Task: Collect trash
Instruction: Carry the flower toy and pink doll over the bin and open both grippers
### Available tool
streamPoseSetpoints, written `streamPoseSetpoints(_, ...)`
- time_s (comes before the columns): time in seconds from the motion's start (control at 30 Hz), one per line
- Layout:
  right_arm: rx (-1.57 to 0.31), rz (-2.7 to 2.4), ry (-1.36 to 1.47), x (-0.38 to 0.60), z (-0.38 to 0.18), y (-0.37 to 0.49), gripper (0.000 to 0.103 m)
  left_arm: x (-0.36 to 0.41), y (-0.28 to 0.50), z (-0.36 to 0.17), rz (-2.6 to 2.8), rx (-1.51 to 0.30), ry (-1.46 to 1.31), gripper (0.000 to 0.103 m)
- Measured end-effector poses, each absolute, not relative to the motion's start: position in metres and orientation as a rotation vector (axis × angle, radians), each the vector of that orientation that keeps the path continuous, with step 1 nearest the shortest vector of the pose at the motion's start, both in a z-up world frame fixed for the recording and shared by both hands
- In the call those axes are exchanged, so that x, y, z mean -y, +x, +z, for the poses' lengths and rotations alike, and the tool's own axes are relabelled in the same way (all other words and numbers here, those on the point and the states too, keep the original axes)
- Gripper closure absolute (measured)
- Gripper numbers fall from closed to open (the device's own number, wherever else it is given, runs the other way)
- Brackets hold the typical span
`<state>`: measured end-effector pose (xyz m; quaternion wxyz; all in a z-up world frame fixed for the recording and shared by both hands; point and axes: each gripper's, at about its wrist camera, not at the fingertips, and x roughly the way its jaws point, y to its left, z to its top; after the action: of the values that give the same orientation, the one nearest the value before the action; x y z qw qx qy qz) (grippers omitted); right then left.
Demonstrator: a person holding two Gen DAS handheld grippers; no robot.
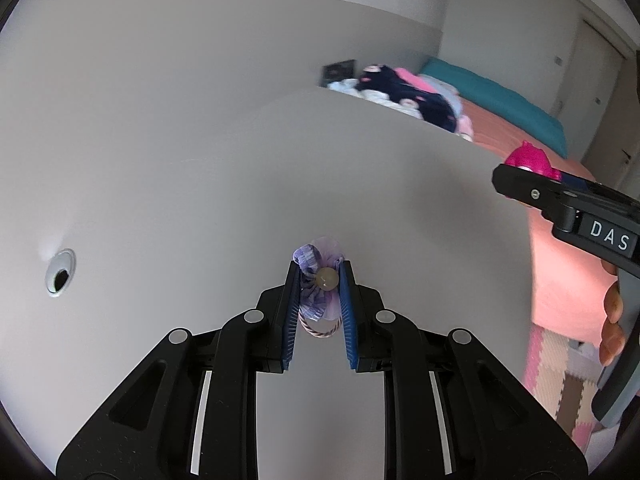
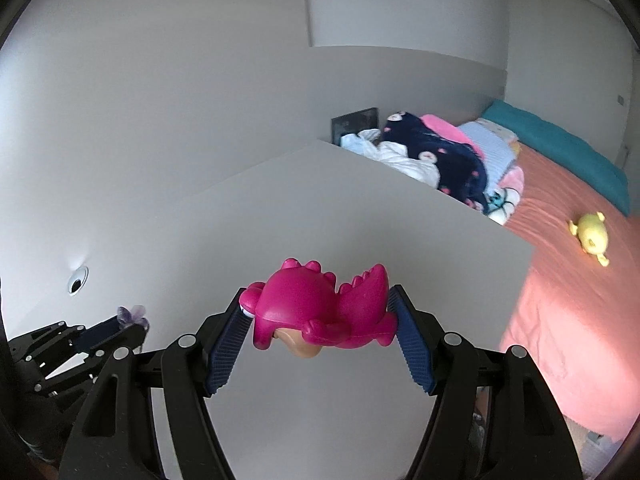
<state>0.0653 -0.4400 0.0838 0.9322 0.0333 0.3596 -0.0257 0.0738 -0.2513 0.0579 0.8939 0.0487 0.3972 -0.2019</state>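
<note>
Purple fabric hair tie with a bead (image 1: 320,284) pinched in my left gripper (image 1: 320,280), pink plastic dinosaur toy (image 2: 320,312) clamped in my right gripper (image 2: 320,320), so I'd carry both level and keep squeezing.

The left gripper (image 1: 320,276) pinches a purple hair tie (image 1: 318,280) above a white desk (image 1: 360,184); the right gripper (image 1: 520,178) holds a pink toy (image 1: 530,158).

I see bare tabletop (image 2: 320,208) ahead of both hand-held grippers, open all the way to the wall (image 1: 160,80). Cable hole (image 1: 60,274) far left. Clothes pile (image 2: 432,160) crowds the bed (image 2: 560,280) past the right edge.
</note>
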Motion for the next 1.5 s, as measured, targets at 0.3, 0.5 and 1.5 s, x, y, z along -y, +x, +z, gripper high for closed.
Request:
streamPoseSetpoints(0.3, -0.71, -0.118, 0.104, 0.489, 0.09, -0.009, 0.033, 0.313, 0.018, 0.064, -0.527, -0.797, 0.16, 0.084)
streamPoseSetpoints(0.5, -0.718, -0.19, 0.122, 0.529, 0.083, -0.058, 0.033, 0.364, -0.015, 0.059, -0.622, -0.793, 0.193, 0.084)
streamPoseSetpoints(1.5, -0.954, -0.497, 0.323, 0.678, -0.012, -0.145, 0.003, 0.507, -0.103, -0.018, -0.782, -0.911, 0.406, 0.006)
